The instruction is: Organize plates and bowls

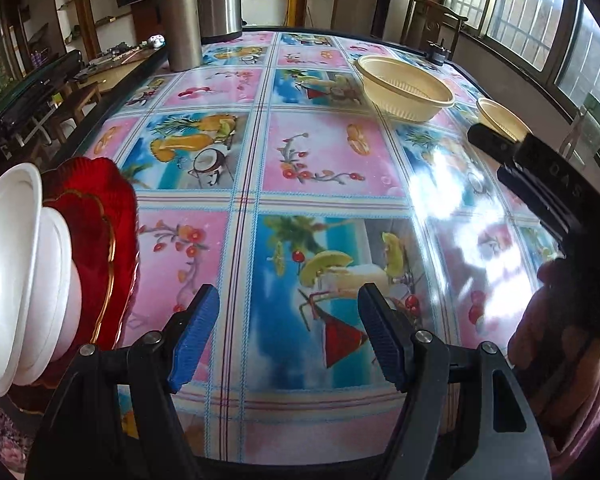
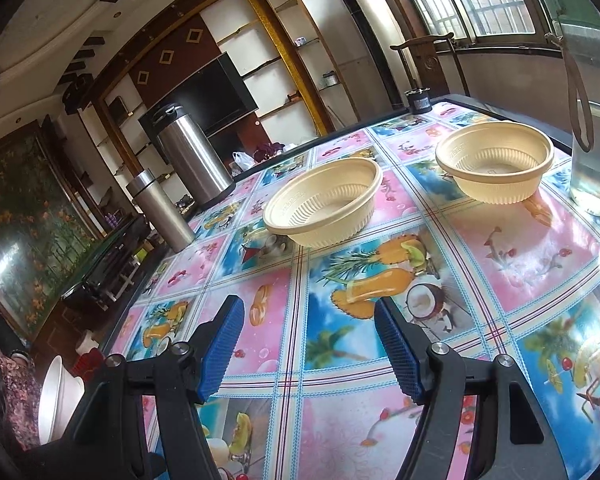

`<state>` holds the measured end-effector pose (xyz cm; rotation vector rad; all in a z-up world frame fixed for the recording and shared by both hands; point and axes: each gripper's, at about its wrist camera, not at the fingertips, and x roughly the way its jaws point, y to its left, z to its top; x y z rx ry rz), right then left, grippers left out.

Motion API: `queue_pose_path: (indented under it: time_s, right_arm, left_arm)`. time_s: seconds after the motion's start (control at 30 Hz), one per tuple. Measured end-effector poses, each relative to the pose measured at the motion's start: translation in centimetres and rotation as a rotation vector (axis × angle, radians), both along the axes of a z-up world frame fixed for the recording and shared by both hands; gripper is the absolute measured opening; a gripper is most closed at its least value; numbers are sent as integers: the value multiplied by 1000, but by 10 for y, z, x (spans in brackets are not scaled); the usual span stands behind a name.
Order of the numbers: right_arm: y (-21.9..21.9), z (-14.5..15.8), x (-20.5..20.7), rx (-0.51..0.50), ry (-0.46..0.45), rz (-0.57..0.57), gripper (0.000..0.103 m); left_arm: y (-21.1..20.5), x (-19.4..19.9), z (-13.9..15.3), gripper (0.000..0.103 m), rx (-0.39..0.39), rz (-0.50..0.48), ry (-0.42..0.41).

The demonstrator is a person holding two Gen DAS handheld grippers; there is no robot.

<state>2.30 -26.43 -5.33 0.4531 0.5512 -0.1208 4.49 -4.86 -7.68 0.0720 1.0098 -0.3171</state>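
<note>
Two beige ribbed plastic bowls stand upright and apart on the patterned tablecloth: the nearer one [image 2: 324, 204] [image 1: 404, 88] and the farther one [image 2: 496, 160] [image 1: 500, 118], which the right gripper partly hides in the left wrist view. White bowls [image 1: 20, 272] [image 2: 56, 396] sit nested on a red gold-rimmed plate [image 1: 100, 232] at the table's left edge. My left gripper [image 1: 288, 336] is open over the cloth, right of the red plate, holding nothing. My right gripper [image 2: 310, 344] [image 1: 496, 148] is open and empty, short of the nearer beige bowl.
Two steel flasks, a slim one [image 2: 162, 210] [image 1: 180, 20] and a big one [image 2: 192, 156], stand at the far left side of the table. A clear water bottle [image 2: 592, 160] stands right of the farther bowl. A small dark jar [image 2: 418, 100] sits at the far edge. A hand [image 1: 560, 320] holds the right gripper.
</note>
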Motion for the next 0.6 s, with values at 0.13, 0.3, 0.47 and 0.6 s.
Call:
queue_pose_path:
  time_s: [0.13,0.3,0.47,0.6]
  right_arm:
    - [-7,-3,5,40,22,1,71]
    - [-25,2,18,63,30,-30,71]
    - [-48,14,46,67,41,-57,71]
    - [-69,24,70,87,39,-97,71]
  left_arm:
    - [-8,20,8,72,-26,2,11]
    - [-22,53,20,72,-73,10,38]
    - [-38,90,35,72,-122,32,37]
    - [-51,126,43,72,-166,70,50]
